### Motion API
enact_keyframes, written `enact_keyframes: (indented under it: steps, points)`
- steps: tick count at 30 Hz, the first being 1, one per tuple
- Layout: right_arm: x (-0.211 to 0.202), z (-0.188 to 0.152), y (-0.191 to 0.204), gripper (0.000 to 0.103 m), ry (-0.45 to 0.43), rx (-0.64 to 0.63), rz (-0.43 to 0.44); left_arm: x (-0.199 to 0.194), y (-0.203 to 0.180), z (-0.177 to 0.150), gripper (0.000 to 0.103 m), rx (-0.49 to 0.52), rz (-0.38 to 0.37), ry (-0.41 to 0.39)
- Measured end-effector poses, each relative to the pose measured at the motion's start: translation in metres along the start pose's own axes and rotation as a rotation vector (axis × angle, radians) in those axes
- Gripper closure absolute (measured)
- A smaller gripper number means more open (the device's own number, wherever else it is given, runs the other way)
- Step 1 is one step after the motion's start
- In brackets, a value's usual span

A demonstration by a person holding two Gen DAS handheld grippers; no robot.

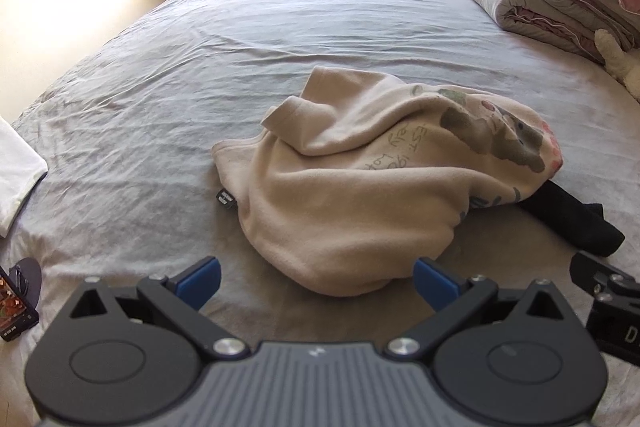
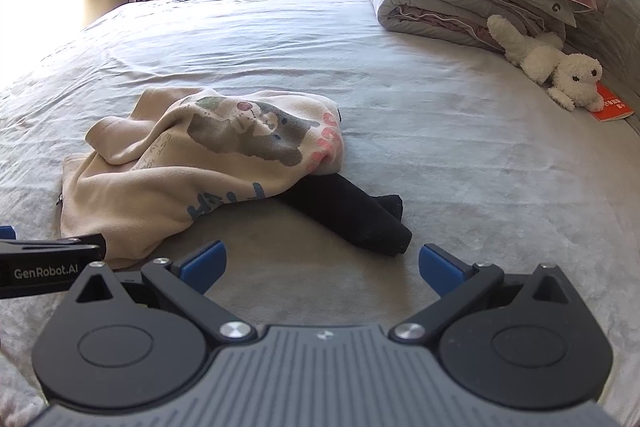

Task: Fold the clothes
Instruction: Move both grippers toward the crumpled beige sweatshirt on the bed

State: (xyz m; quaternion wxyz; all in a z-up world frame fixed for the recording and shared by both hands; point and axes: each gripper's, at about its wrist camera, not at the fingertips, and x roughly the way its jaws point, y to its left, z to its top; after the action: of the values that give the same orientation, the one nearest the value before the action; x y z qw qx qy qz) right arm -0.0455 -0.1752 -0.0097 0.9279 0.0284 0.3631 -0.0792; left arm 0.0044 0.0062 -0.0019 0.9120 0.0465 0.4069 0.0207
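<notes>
Right, both claws wide and empty here: my left claw [image 1: 316,281] hangs just short of the cream sweatshirt [image 1: 360,187], my right claw [image 2: 322,269] near the black garment [image 2: 356,215] poking out from under it. Both lie crumpled mid-bed on the grey sheet [image 2: 440,147]. That sweatshirt looks like soft fleece, light and floppy, so it'll sag wherever I lift. I'd pinch the ribbed cuff [image 1: 282,117] or the near hem, thicker edges that shouldn't slip, and shake it flat first.
</notes>
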Motion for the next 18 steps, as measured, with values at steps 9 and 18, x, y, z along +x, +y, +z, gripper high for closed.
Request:
enact_keyframes:
  steps: [9,18]
  points:
    - [-0.0009,0.0005,-0.0058,0.0,-0.003,0.015,-0.005,0.0018,-0.0003,0.0001,0.0,0.003,0.005,0.007]
    - [0.001,0.0004,-0.0082,0.0,0.003,0.023,-0.012,0.004,-0.0007,0.001,0.0,0.004,0.008,0.016]
